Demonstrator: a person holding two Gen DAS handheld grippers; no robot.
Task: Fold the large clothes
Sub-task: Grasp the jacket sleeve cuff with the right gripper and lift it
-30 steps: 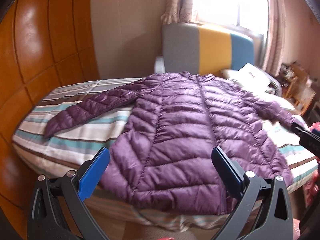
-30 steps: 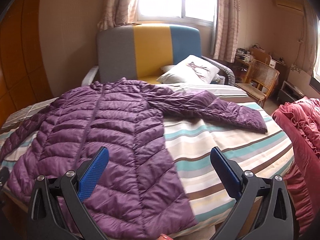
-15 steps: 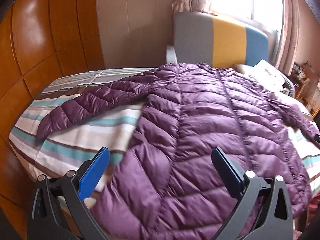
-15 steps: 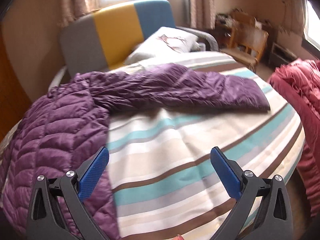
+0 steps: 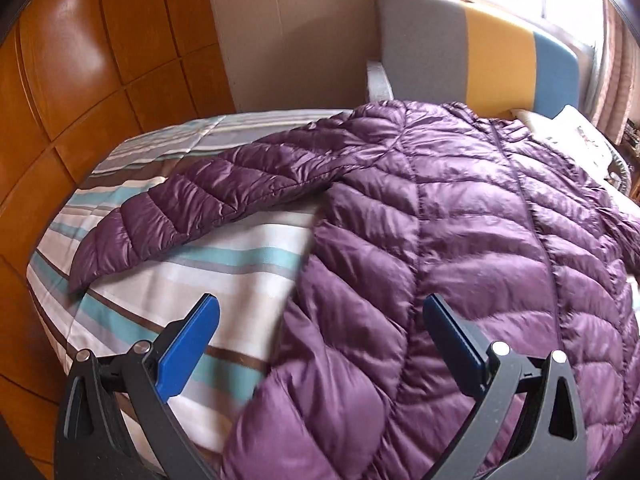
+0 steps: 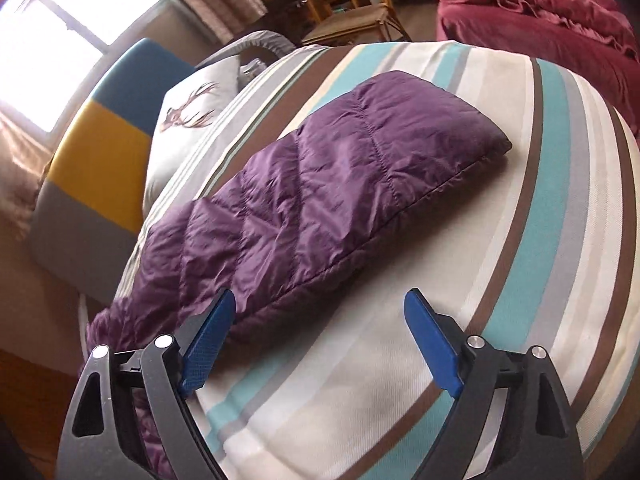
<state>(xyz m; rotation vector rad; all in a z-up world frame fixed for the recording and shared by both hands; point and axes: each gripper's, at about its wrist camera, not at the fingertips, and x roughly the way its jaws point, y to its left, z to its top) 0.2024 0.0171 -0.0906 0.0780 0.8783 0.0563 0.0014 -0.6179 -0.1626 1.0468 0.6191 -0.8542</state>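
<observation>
Purple quilted jacket [image 5: 460, 248] spread flat on bed w/ striped cover [image 5: 224, 264], front up, zip line running down the middle. One sleeve [image 5: 192, 208] stretched out toward the wood-panelled wall side, cuff near the bed's edge. Other sleeve [image 6: 340, 184] lying straight across the stripes on the opposite side, cuff end flat and pointing toward the red bedding [image 6: 560, 16] beyond the bed.

Left tongs [image 5: 320, 320] spread wide, hovering over the jacket's side edge near the hem: one blue pad above bare striped cover, the other above quilted fabric. Nothing pinched between pads, no contact visible.

Right tongs [image 6: 320, 320] also apart, angled down at the sleeve on that side (view tilted hard, horizon slanted). Jaws have just been closing a bit, yet a clear gap remains. Left-hand pad in the view just at the sleeve's lower edge, other pad over bare cover. Only bedspread and a sliver of sleeve edge in the gap, not gripped.

Behind the bed: grey/yellow/blue headboard [image 5: 480, 52], white pillow w/ deer print [image 6: 188, 108] against it, bright window [image 6: 72, 32] w/ curtains. Wicker chair [image 6: 344, 4] further back in the right wrist view.
</observation>
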